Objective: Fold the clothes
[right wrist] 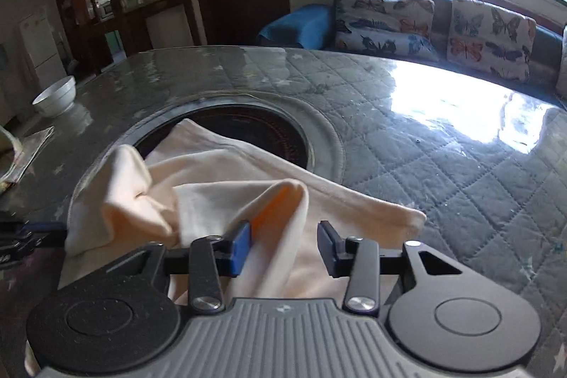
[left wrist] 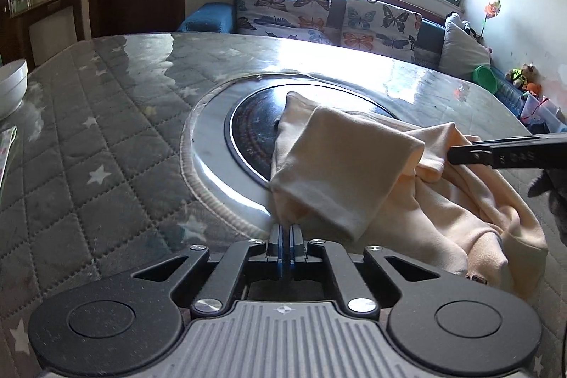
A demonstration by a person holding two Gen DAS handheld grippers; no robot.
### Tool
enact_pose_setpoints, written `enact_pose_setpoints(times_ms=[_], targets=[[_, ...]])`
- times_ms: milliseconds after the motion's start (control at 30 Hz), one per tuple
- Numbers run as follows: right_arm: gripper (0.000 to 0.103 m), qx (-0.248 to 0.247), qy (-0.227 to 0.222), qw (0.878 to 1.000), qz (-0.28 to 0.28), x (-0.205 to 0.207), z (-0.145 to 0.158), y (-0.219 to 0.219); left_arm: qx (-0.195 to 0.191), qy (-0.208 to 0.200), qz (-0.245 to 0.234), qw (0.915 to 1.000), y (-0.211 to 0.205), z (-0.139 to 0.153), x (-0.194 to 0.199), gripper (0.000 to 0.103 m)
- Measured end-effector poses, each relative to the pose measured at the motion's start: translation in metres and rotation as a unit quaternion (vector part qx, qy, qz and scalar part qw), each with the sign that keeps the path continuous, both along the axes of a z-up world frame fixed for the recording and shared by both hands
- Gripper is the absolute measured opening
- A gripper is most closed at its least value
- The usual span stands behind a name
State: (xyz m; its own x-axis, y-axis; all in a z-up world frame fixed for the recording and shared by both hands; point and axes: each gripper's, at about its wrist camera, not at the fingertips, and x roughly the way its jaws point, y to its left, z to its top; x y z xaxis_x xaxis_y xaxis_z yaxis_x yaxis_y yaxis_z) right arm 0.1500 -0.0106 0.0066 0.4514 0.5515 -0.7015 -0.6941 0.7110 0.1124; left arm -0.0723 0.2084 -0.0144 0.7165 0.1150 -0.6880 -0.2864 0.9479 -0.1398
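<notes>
— Two grippers, one cloth. What is your left gripper [left wrist: 285,229] doing now?

— Your left gripper has its jaws pressed together on an edge of the cream garment [left wrist: 340,165], so it pinches the cloth there. A folded part of the garment hangs over just beyond the fingers.

— And your right gripper [right wrist: 283,245]?

— Its jaws stand wide apart, and a raised fold of the garment [right wrist: 248,201] lies between them — the left blue pad [right wrist: 241,248] touches the cloth, the other pad is free of it.

— Where does the garment lie?

— On the table [left wrist: 106,130] with the quilted grey cover, at your near edge, and partly over the round dark inset [right wrist: 269,130] in the middle of the surface.

— Anything else on the table?

— A white bowl [right wrist: 56,96] near the far left corner, well apart from the garment.
</notes>
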Motion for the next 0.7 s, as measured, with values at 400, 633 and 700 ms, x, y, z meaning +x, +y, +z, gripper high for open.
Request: enact_pose_setpoints(times_ms=[400,633,700], targets=[[0.005,0.029,-0.001,1.0,-0.01,0.002,-0.003,0.003,0.028,-0.041,-0.06,0.997,-0.026,0.027,-0.003,0.04],[0.004,0.04,-0.056,0.996,-0.058,-0.011,0.025,-0.039,0.075,-0.052,-0.101,0.9907,-0.06,0.027,0.037,0.04],[0.004,0.043,-0.067,0.994,-0.073,-0.015,0.031,-0.053,0.092,-0.047,-0.104,0.9892,-0.067,0.023,0.048,0.04]])
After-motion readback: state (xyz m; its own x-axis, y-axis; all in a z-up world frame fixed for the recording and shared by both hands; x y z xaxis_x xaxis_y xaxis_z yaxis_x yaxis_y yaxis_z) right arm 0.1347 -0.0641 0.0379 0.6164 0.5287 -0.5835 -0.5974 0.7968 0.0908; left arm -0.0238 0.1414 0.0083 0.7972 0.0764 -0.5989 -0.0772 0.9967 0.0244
